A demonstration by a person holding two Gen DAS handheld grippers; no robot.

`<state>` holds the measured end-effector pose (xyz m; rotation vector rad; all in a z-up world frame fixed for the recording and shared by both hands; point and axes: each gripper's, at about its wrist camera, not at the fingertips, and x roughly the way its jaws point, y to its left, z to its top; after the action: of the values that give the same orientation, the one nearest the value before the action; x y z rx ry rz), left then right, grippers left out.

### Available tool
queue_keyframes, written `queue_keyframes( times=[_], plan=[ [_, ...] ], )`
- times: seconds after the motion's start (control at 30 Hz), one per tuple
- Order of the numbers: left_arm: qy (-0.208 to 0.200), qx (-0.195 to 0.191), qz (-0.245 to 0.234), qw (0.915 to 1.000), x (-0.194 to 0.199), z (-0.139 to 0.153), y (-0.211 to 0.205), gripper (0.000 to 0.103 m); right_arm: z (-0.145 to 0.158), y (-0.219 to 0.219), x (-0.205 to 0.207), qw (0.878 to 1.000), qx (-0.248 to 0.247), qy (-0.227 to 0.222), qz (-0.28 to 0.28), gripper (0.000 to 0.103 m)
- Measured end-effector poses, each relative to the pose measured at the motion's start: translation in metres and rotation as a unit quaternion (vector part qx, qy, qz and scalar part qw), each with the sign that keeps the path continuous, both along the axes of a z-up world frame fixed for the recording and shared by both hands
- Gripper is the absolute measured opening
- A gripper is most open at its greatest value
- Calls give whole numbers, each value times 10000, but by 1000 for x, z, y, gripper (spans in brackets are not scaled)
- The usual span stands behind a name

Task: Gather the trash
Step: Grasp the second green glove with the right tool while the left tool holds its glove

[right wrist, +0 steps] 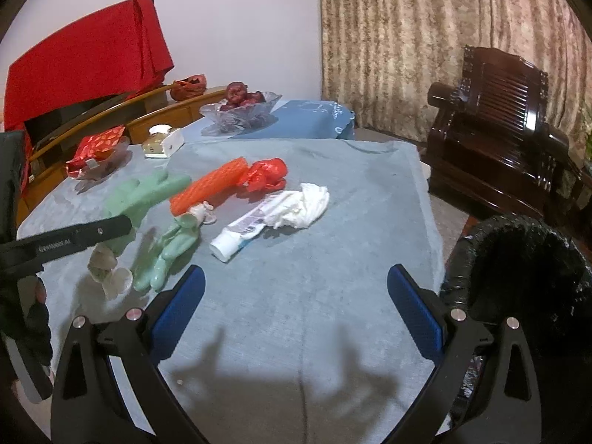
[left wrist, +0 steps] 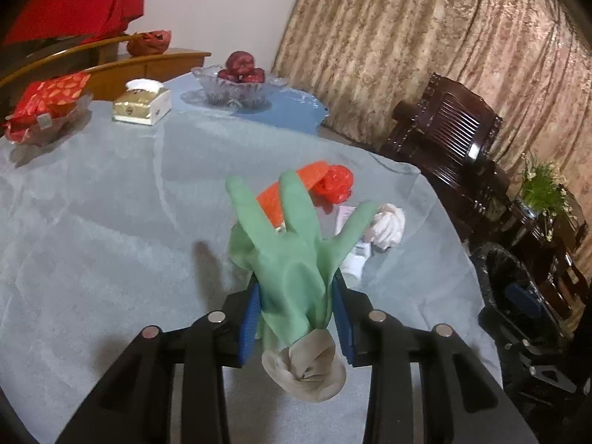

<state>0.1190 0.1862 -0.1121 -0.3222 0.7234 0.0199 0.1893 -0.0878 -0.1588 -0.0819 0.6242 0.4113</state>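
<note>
Because the left gripper (left wrist: pixel 296 318) pinches the soft green rubber glove (left wrist: pixel 292 255) only near its rolled grey cuff, the limp fingers could flop and the glove might slip from the blue pads (left wrist: pixel 248 323) on the way to the bin. In the right wrist view that glove (right wrist: pixel 140 196) hangs above the pale blue tablecloth (right wrist: pixel 333 259), lifted clear at the left side. Just right of it a second green glove (right wrist: pixel 174 248) lies flat on the cloth, beside an orange foam net sleeve (right wrist: pixel 207 188) that touches a crumpled red plastic bag (right wrist: pixel 266 175). A dangling finger could snag and drag these. Further right lie a white squeezed tube (right wrist: pixel 240 235) and a crumpled white tissue (right wrist: pixel 299 207), touching each other. The right gripper (right wrist: pixel 296 303) is spread wide and holds nothing, hovering over bare cloth. At the far right, the black-lined waste bin (right wrist: pixel 518 259) stands just past the table's edge; a careless release could miss its rim.
</note>
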Motion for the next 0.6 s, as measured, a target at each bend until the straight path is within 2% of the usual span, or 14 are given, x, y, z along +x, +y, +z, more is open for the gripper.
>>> queue_keyframes(
  times=[0.3, 0.6],
  plan=[
    [-204, 262, 473, 9983, -18, 4, 34, 33, 5, 37, 4, 9995, 127, -58, 279, 96],
    [-256, 545, 851, 9946, -26, -5, 72, 31, -3, 107, 19, 9986, 289, -125, 423, 96]
  ],
)
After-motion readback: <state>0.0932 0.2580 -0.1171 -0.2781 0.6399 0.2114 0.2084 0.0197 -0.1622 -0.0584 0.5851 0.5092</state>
